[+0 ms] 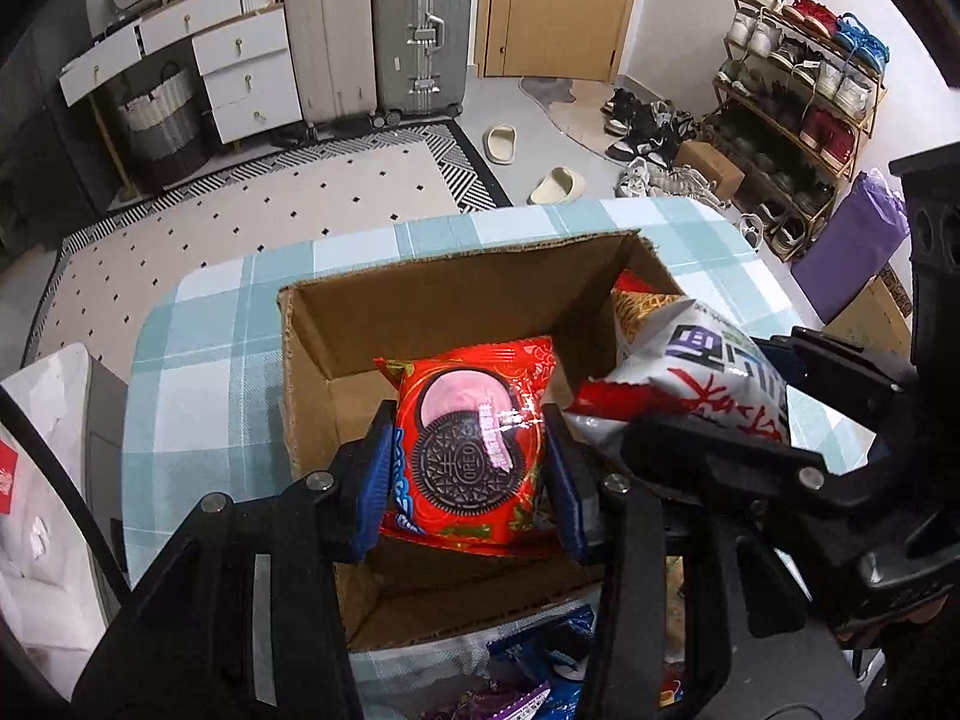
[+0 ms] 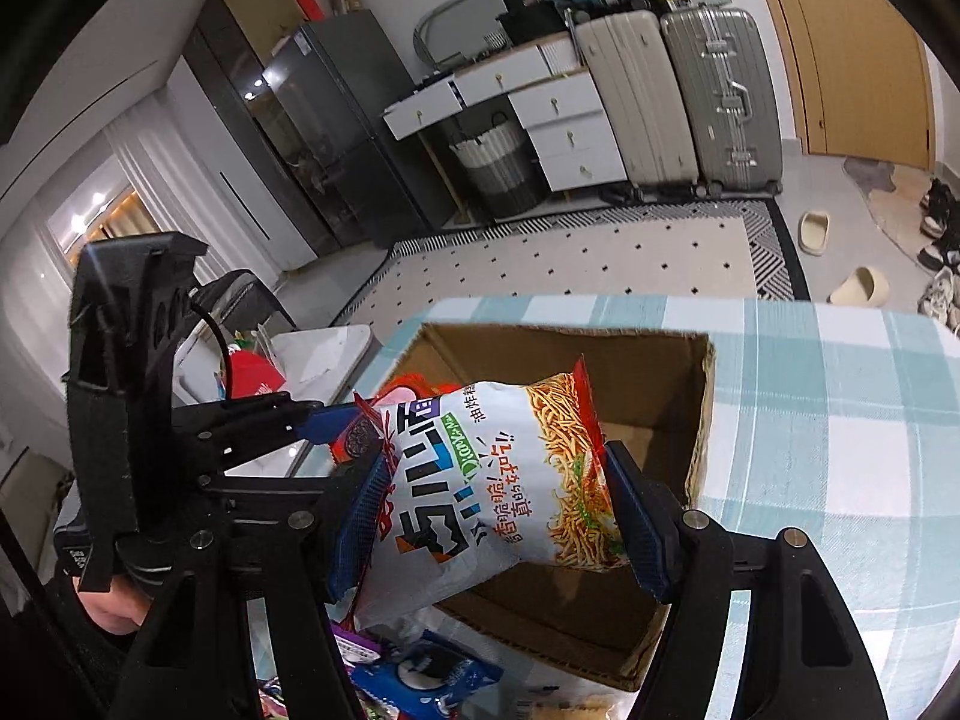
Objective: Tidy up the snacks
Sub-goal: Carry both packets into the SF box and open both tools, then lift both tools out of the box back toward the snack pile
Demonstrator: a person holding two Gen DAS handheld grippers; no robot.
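Observation:
An open cardboard box (image 1: pixel 456 300) stands on a table with a teal plaid cloth (image 1: pixel 204 372). My left gripper (image 1: pixel 474 474) is shut on a red Oreo packet (image 1: pixel 474 444) and holds it over the box's inside. My right gripper (image 2: pixel 504 516) is shut on a white noodle snack bag (image 2: pixel 510 480) and holds it above the box (image 2: pixel 648 360), near its front left part. In the left wrist view the noodle bag (image 1: pixel 708 378) hangs over the box's right wall. The Oreo packet (image 2: pixel 360 438) shows behind the noodle bag in the right wrist view.
Loose snack packets (image 2: pixel 420 672) lie on the table in front of the box, among them a blue one (image 1: pixel 546 648). A white bag (image 1: pixel 42 480) sits left of the table. Beyond the table are a rug, two suitcases (image 1: pixel 372 30), drawers and a shoe rack (image 1: pixel 792 96).

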